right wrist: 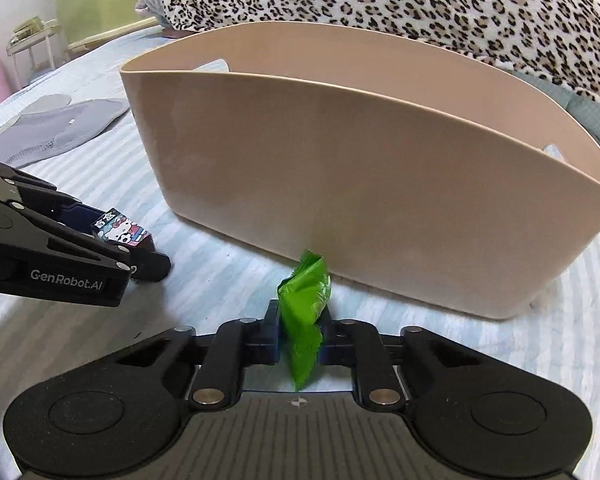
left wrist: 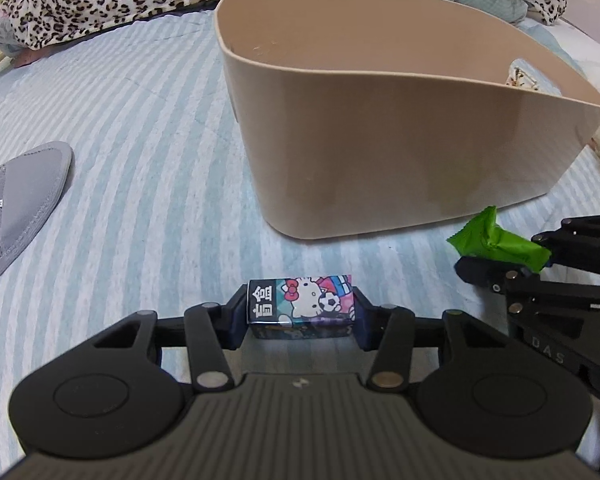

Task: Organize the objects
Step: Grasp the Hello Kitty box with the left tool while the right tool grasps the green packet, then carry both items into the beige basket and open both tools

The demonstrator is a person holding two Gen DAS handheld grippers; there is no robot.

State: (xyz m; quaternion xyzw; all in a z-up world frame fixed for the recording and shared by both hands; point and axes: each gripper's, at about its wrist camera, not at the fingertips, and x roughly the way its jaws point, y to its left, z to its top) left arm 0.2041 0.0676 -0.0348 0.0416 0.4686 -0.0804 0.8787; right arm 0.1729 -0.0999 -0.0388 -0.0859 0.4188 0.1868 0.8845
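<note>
A cartoon box point(left wrist: 301, 301) is clamped in the left tool point(left wrist: 300, 312), a green packet point(right wrist: 303, 312) in the right tool point(right wrist: 299, 330); neither is yet placed in the beige bin point(left wrist: 380, 152).

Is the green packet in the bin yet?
No. The right tongs hold the packet outside the bin.

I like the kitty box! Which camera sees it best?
The left wrist view: the kitty box sits front and centre, picture side up, held by the left gripper. The right wrist view shows it small, at the left edge, partly hidden by that gripper.
</note>
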